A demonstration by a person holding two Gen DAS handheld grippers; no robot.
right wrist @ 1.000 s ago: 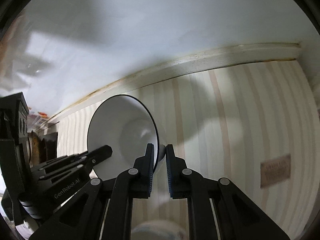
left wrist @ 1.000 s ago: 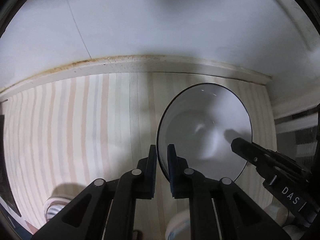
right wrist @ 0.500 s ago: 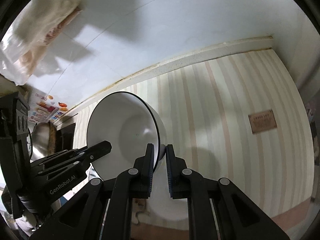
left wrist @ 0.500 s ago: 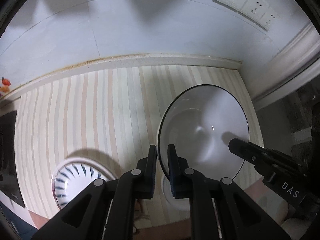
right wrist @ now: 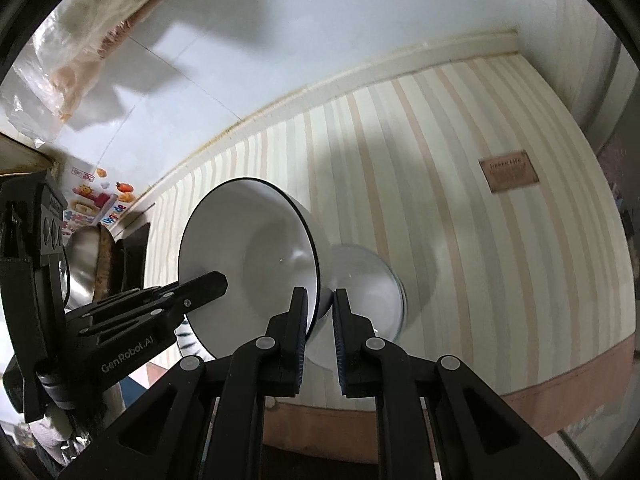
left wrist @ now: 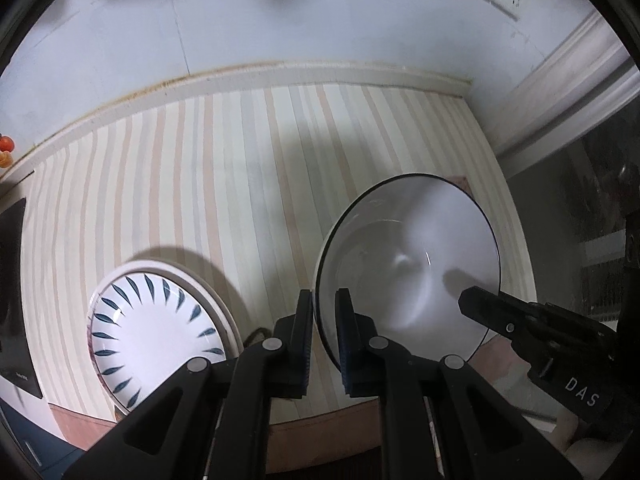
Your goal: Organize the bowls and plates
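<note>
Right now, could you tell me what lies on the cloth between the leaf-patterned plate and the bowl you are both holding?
Nothing: in the left wrist view only bare striped cloth shows between the leaf-patterned plate and the bowl, which the left gripper and right gripper grip by opposite rims.

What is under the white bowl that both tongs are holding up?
In the right wrist view a second pale dish sits on the striped mat below the lifted white bowl. The bowl and the right tongs hide its near side, so whether they touch is unclear.
</note>
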